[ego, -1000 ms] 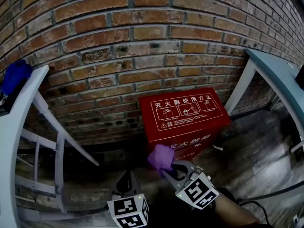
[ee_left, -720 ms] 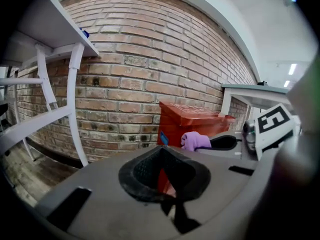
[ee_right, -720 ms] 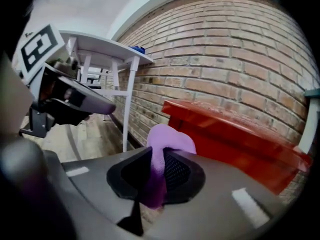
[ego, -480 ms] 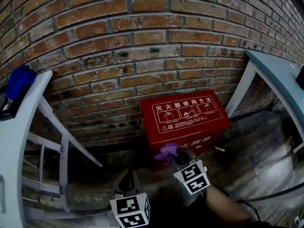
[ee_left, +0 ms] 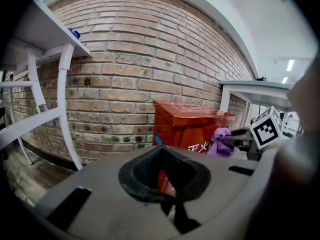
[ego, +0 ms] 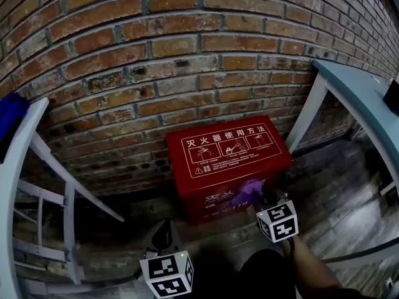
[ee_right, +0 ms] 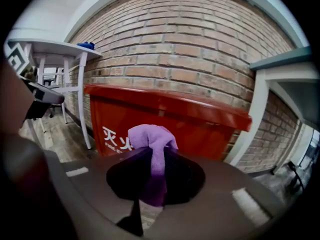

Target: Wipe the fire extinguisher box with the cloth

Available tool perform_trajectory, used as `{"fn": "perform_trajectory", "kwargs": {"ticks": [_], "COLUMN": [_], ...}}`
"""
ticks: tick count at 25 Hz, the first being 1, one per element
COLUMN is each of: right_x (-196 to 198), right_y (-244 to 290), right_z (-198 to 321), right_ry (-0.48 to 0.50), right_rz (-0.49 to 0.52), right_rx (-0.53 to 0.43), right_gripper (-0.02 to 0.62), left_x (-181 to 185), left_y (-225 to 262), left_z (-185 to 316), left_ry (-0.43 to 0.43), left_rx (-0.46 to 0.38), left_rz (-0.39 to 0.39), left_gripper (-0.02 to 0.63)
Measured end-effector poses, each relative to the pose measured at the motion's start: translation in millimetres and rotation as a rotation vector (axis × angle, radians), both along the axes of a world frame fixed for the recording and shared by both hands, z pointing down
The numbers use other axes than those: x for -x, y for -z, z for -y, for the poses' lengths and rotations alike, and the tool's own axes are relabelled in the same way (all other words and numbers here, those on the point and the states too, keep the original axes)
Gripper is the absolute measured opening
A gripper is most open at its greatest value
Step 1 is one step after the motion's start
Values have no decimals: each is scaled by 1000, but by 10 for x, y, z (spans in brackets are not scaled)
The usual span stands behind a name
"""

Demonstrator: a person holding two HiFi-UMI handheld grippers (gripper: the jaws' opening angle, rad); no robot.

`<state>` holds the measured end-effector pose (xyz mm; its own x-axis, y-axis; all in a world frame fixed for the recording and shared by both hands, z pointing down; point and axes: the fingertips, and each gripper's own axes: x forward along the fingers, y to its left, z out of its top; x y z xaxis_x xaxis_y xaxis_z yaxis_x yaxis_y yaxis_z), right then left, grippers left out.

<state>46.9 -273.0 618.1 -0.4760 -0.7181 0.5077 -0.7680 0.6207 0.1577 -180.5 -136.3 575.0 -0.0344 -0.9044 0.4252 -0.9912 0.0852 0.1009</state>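
Note:
The red fire extinguisher box (ego: 227, 157) stands on the floor against the brick wall, with white print on its lid and front. My right gripper (ego: 257, 199) is shut on a purple cloth (ego: 248, 190), and holds it at the right part of the box's front face, just under the lid's edge. The right gripper view has the cloth (ee_right: 151, 139) bunched between the jaws, with the box (ee_right: 170, 116) close behind it. My left gripper (ego: 163, 234) hangs low to the left of the box, shut and holding nothing. Its own view shows the box (ee_left: 192, 121) and the cloth (ee_left: 220, 143) ahead.
The brick wall (ego: 156, 61) fills the back. A white table frame (ego: 68, 204) with a blue object (ego: 9, 114) on top stands at the left. A teal-topped table (ego: 355, 89) with a white leg is at the right. A dark cable (ego: 365, 251) lies on the wooden floor.
My right gripper has carried the cloth rightward along the box's front, from its lower left corner to the right part. The left gripper has barely moved.

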Motion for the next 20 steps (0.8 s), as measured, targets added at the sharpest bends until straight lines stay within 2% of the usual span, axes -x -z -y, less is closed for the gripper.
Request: {"fn": "perform_trajectory", "kwargs": {"ticks": [4,6,9,12,15,17,20], "right_x": [-700,-978,-1161,-1027,-630,-233,418], "right_y": [176,152,-31,-200,-218,-236,-283], "right_z": [270,398,526,423,240,91,-208], "right_ry": [-197,-283,-330,-285,-190,-77,152], "right_rz": [91,139,175,146,152,127,2], "right_rx": [-50,-41,-7,8,-1,-9,-71], "right_gripper": [51,51,51,51,51,51,51], "left_x": [-145,-208,-306,-372,-401,-436,-463], "left_y": [-92,-137,-180,-230,-300,-346,-361], "left_z": [86,121,162,163,174,146,73], "left_ry": [-24,-35,-52,-63,-69,-71,-78], "left_rx": [12,20,28,37,49,57,58], "left_rz": [-1,-3,-8,-5,-11,-26,-31], "left_gripper": [6,6,6,6,6,6,6]}}
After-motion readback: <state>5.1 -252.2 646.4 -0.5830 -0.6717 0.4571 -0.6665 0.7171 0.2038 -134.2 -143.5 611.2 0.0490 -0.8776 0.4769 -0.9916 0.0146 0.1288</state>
